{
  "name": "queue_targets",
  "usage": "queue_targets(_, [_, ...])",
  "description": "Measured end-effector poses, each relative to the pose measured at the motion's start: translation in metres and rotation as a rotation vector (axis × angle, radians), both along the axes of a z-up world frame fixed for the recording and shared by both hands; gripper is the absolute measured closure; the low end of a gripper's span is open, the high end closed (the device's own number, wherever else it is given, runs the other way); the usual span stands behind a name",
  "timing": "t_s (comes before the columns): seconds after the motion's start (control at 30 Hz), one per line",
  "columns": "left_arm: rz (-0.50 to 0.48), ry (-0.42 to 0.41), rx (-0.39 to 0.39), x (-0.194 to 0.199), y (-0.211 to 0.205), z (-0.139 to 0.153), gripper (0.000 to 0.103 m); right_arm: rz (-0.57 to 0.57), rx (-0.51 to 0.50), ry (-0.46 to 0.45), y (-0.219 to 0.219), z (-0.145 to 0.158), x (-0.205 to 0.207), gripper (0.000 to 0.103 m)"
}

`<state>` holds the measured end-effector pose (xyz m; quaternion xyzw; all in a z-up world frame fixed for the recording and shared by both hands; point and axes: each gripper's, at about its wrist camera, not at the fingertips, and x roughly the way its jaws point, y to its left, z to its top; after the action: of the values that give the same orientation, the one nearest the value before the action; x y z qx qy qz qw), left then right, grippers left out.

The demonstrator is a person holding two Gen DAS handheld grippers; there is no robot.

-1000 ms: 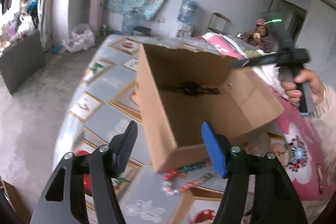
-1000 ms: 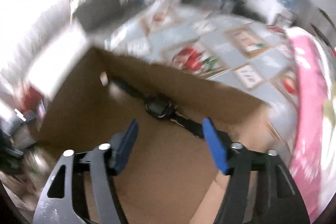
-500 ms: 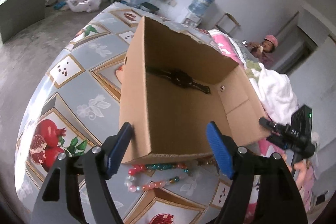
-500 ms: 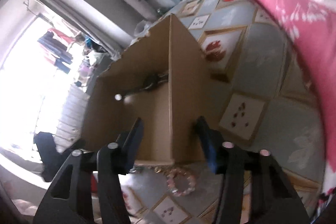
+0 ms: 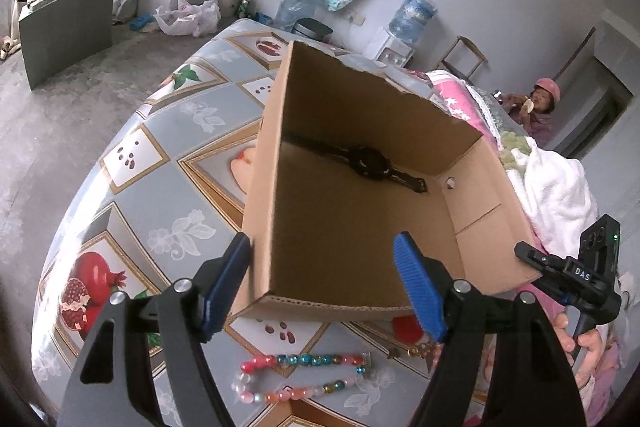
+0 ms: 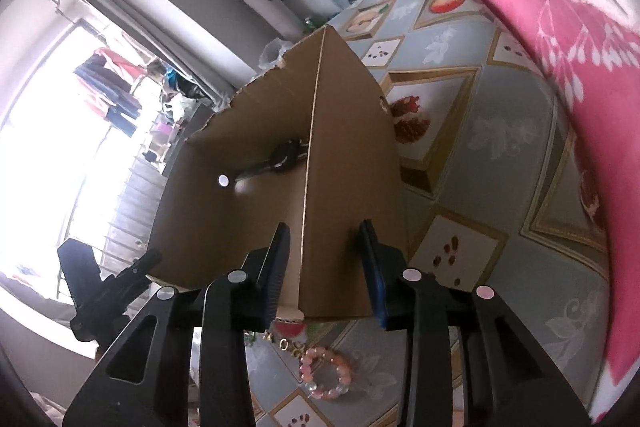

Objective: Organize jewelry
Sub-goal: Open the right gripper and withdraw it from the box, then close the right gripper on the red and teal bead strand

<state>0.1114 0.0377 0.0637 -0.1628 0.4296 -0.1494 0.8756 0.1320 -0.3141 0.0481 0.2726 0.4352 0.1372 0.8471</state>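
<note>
The left tongs (image 5: 322, 277) hang spread before the near edge of the cardboard box (image 5: 360, 227); the right tongs (image 6: 325, 265) gape, straddling its corner. Inside lies a black watch (image 5: 370, 165) (against the far wall). A beaded bracelet (image 5: 304, 375) rests on the tabletop (image 5: 168, 187) just before the box.

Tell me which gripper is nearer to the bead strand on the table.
Left, probably. The left gripper hangs right above the bead strand; the right gripper sits off to the side, straddling a corner of the cardboard box.
</note>
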Motion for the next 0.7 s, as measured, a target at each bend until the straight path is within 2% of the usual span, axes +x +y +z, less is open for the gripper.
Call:
queue_targets(0.07, [0.000, 0.000, -0.001, -0.003, 0.003, -0.001, 0.030, -0.014, -0.012, -0.016, 0.001, 0.003, -0.008, 0.060])
queue_targets(0.17, [0.016, -0.005, 0.036, -0.012, 0.006, 0.005, 0.029, -0.068, -0.106, -0.052, 0.002, 0.013, -0.027, 0.047])
queue_targets(0.3, [0.027, -0.033, 0.074, -0.035, 0.020, 0.013, 0.022, -0.137, -0.324, -0.103, 0.012, 0.031, -0.065, 0.037])
queue_targets(0.43, [0.035, -0.042, 0.127, -0.057, 0.031, 0.013, 0.015, -0.150, -0.546, -0.125, 0.040, 0.039, -0.095, 0.019])
queue_targets(0.5, [0.034, -0.042, 0.119, -0.066, 0.035, 0.011, 0.015, -0.138, -0.636, -0.140, 0.058, 0.042, -0.105, 0.010])
queue_targets(0.6, [0.031, -0.061, 0.112, -0.078, 0.042, 0.005, 0.015, -0.104, -0.743, -0.186, 0.094, 0.051, -0.117, 0.008])
queue_targets(0.7, [0.018, -0.088, 0.172, -0.087, 0.039, -0.001, 0.015, -0.055, -0.716, -0.222, 0.116, 0.057, -0.123, 0.008])
